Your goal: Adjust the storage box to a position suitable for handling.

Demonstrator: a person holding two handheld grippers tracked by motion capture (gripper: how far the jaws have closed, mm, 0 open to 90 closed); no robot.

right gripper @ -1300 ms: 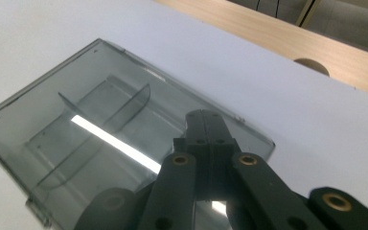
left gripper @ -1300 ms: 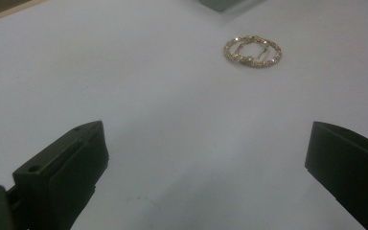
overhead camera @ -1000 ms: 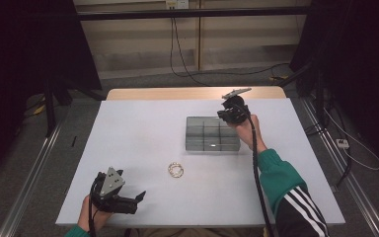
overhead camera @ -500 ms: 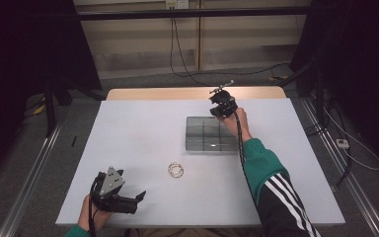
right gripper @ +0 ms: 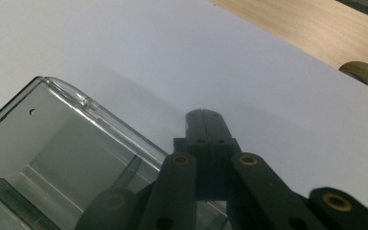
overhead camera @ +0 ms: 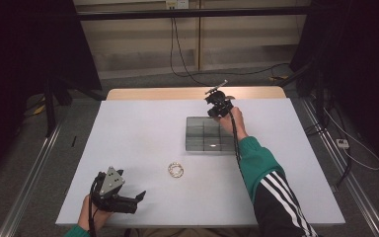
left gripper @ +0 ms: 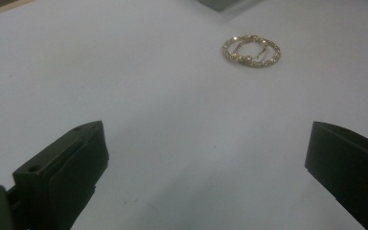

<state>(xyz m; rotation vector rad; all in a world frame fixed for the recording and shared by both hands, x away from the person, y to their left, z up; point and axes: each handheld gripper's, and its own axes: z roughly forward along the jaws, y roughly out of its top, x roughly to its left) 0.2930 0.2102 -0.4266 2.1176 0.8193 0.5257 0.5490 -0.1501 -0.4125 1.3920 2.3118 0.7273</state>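
right claw, pressed together, hovers at clear box, long axis left-right.

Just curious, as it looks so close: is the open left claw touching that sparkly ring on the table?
Apart. In the left gripper view the ring lies well ahead of the left claw, with bare white table between them; the high view shows the same gap.

- Right gripper at six o'clock, black jaws pressed together, nothing between them.
- Clear compartment box toward eight o'clock, rounded corner just beside the jaws.
- White table beyond; wooden edge at one o'clock.
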